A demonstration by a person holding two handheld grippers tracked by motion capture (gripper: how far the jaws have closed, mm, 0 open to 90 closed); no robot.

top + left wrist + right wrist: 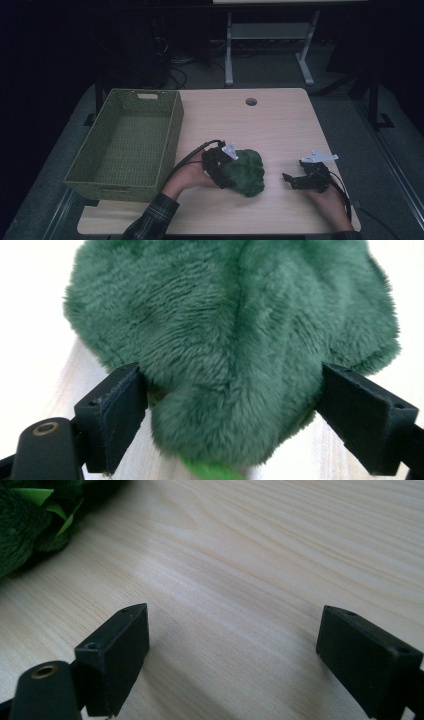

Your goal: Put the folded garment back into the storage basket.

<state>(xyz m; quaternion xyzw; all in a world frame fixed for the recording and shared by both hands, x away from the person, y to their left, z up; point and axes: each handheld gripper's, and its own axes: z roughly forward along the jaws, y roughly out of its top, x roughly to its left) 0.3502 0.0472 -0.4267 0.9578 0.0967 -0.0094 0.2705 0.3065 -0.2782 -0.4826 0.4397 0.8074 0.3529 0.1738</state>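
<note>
- Where the wooden table (280,120) meets our left gripper (223,172), we see a dark green plush toy (245,171) lying on the tabletop, a little front of centre and to the right of the basket.
- We see the left gripper held from the toy's left side, its grey plate on top and its cable trailing back over the person's left hand (189,176).
- In the left gripper view we see the plush toy (235,345) between the two black jaws, which stand wide apart; the fur brushes their inner faces, yet we see no squeeze in it.
- We also make out a bright green scrap at the toy's lower edge in that view, though we cannot tell what it is.
- We find the right gripper (289,178) resting low near the table's front right corner, well apart from the toy, with the person's right hand (327,197) behind it.
- In the right gripper view its jaws are spread wide with bare wood grain between them, and we see a corner of the plush toy (25,525) at the upper left.
- We see a green woven basket (172,137) standing on the table's left side, just beside the left forearm's plaid sleeve (152,220).
</note>
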